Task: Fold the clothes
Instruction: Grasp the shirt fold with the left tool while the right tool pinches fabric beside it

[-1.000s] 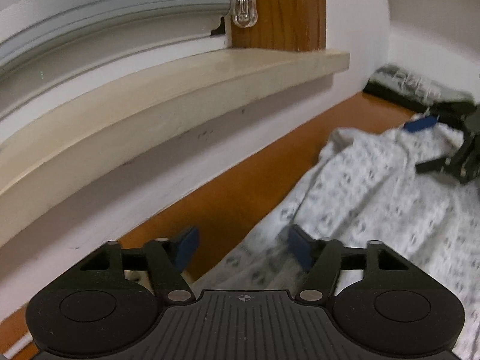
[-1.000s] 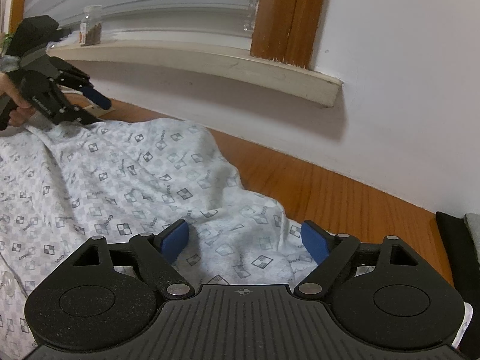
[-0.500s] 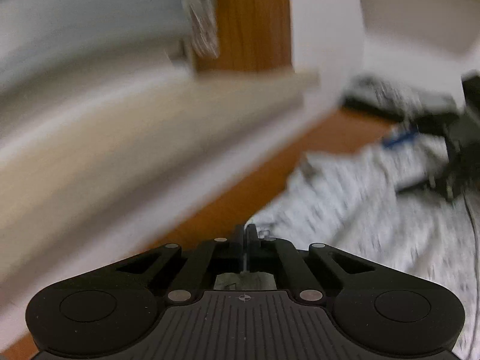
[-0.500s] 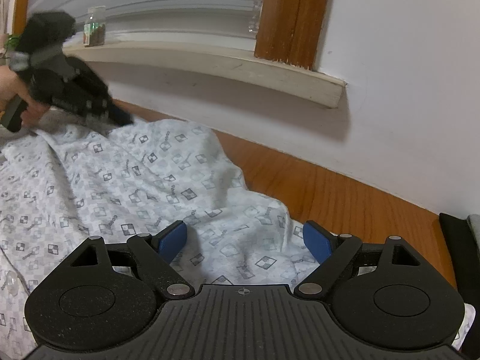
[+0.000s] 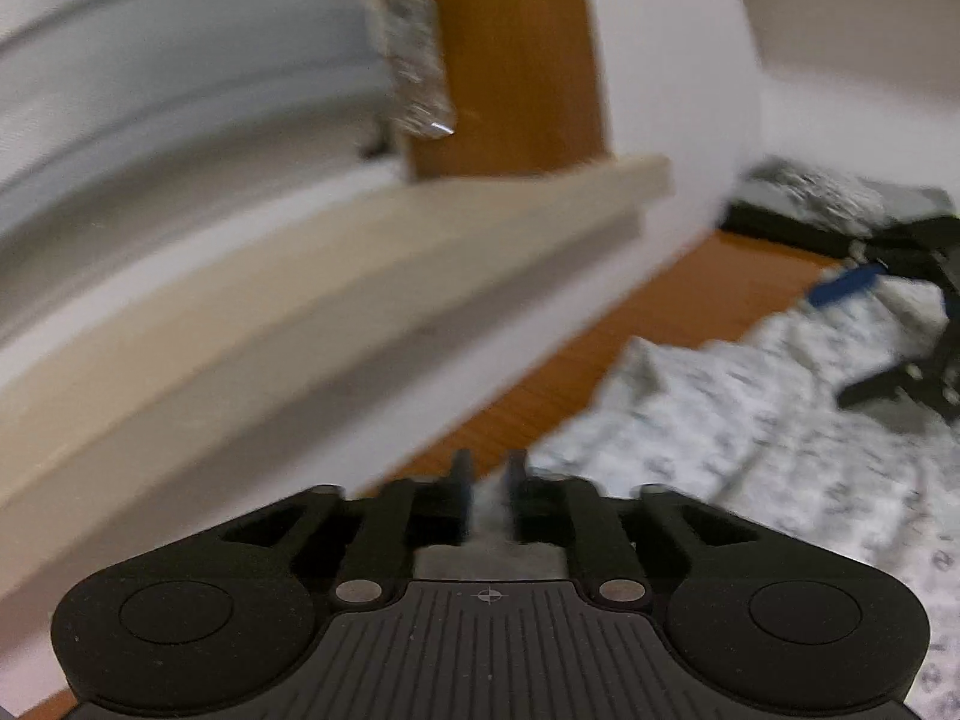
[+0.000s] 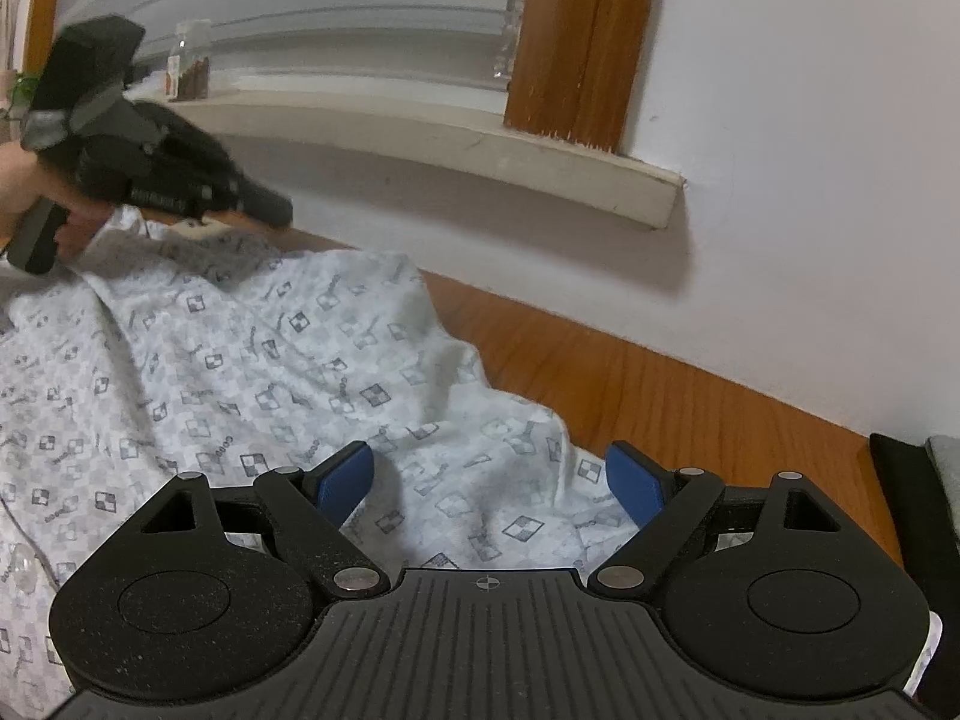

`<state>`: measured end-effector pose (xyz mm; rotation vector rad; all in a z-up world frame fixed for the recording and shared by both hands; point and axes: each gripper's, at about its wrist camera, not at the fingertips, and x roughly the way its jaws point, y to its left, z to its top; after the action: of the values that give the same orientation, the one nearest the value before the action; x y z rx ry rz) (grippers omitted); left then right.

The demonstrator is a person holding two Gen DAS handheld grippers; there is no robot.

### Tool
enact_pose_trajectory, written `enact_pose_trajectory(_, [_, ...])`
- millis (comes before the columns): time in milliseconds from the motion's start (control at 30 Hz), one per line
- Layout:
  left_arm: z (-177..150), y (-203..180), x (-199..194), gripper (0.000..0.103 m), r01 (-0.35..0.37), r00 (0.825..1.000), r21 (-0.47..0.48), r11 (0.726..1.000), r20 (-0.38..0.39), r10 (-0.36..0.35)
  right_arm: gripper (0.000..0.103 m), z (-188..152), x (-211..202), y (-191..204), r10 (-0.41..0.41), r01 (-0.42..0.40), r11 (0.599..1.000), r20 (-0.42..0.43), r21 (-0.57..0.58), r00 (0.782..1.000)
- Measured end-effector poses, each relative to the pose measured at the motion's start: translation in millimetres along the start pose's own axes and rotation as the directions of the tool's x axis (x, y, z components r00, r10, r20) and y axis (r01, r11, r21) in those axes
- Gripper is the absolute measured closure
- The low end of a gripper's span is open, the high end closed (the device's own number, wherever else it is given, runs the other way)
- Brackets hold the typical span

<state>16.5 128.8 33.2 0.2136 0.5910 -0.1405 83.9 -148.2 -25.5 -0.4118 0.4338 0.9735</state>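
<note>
The left gripper (image 5: 487, 477) is blurred, jaws narrow and opening with the patterned garment (image 6: 240, 372) between them — grip unclear. The right gripper (image 6: 491, 474) gapes wide above cloth spreading to nine o'clock.

A plain white wall (image 6: 810, 180) fills the space from 12 to 3 o'clock. A long cream window sill (image 6: 456, 150) sticks out of it and drops a soft grey shadow below. A brown wooden window frame (image 6: 576, 42) stands on the sill at 12 o'clock, with pale grey blinds (image 6: 300, 6) beside it. The smooth orange-brown wooden desk (image 6: 660, 384) meets the wall at 3 o'clock.
</note>
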Motion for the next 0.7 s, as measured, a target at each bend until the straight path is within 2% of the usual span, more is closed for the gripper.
enact_pose_trajectory(67, [0.1, -9.1, 2.6, 0.045, 0.037, 0.999, -0.009, 0.999, -0.013, -0.037, 0.019, 0.8, -1.1, -2.2, 0.001, -0.001, 1.0, 0.001, 0.012, 1.0])
enact_pose_trajectory(200, [0.0, -21.0, 7.5, 0.044, 0.137, 0.99, -0.047, 0.989, -0.034, -0.138, 0.019, 2.1, -0.7, -2.4, 0.005, -0.005, 1.0, -0.005, 0.01, 1.0])
enact_pose_trajectory(300, [-1.3, -29.5, 11.9, 0.044, 0.156, 0.986, -0.04, 0.987, -0.056, -0.158, 0.019, 3.1, -0.8, -2.0, 0.005, -0.005, 1.0, -0.009, 0.004, 1.0])
enact_pose_trajectory(433, [4.4, -27.1, 18.9, 0.045, 0.174, 0.983, -0.086, 0.981, -0.048, -0.179, 0.019, 4.2, -1.5, -3.3, 0.007, -0.007, 1.0, -0.009, 0.006, 1.0])
enact_pose_trajectory(467, [6.3, -26.4, 21.4, 0.054, 0.193, 0.979, -0.096, 0.977, -0.047, -0.198, 0.019, 4.5, -1.5, -3.3, 0.007, -0.007, 1.0, -0.009, 0.006, 1.0])
enact_pose_trajectory(500, [8.4, -25.8, 24.2, 0.069, 0.216, 0.974, -0.105, 0.971, -0.046, -0.222, 0.019, 4.8, -1.5, -3.0, 0.005, -0.005, 1.0, -0.009, 0.005, 1.0])
enact_pose_trajectory(567, [12.1, -27.0, 28.1, 0.083, 0.259, 0.963, -0.11, 0.96, -0.05, -0.266, 0.019, 5.5, -1.4, -2.3, 0.004, -0.004, 1.0, -0.011, 0.003, 1.0])
enact_pose_trajectory(600, [13.5, -29.7, 28.6, 0.084, 0.278, 0.957, -0.102, 0.955, -0.056, -0.285, 0.019, 5.9, -1.4, -1.9, 0.003, -0.003, 1.0, -0.012, 0.002, 1.0])
enact_pose_trajectory(700, [12.1, -41.4, 22.3, 0.084, 0.286, 0.955, -0.037, 0.958, -0.077, -0.288, 0.018, 7.0, -1.4, -1.0, 0.0, 0.0, 1.0, -0.012, -0.002, 1.0])
